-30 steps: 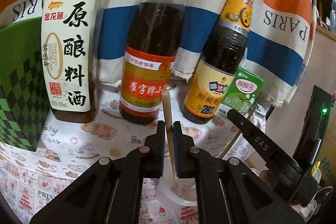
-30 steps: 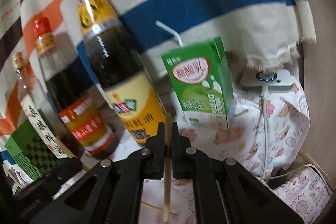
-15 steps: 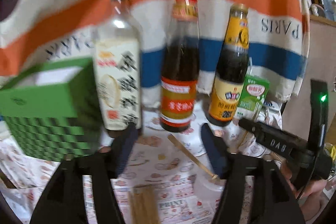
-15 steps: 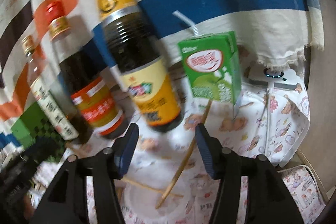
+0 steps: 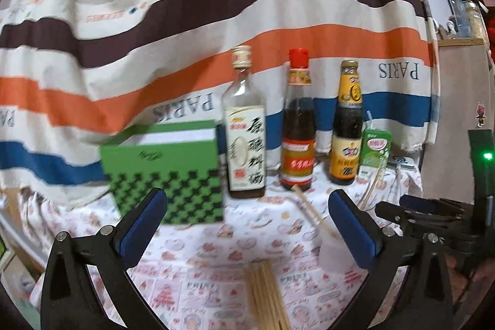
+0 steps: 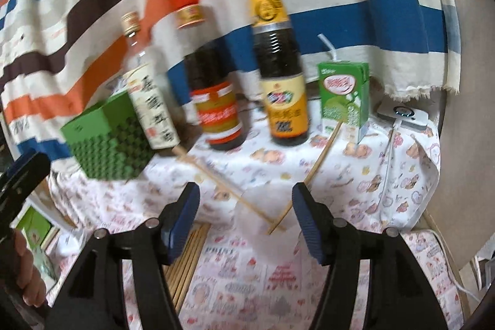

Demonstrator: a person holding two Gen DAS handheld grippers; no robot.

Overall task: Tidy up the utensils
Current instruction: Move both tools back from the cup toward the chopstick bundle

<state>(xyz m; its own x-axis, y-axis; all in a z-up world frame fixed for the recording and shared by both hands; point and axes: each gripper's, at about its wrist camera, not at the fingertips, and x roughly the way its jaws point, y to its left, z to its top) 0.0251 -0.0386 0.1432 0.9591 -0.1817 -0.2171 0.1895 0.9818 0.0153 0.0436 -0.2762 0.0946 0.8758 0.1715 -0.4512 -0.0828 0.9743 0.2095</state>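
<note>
Item: chopstick bundle (image 5: 267, 293), flat on table (image 5: 198, 243), long axis running away from the cameras. Lies low between left tool (image 5: 247, 228) and right tool (image 6: 246, 220), nearer the left. Both tools opening, nothing between jaws.

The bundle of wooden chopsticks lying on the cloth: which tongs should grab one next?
Probably left. The bundle of wooden chopsticks lies centred between the opening, empty left tongs; from the right tongs, also opening and empty, it sits off towards their left finger.
</note>
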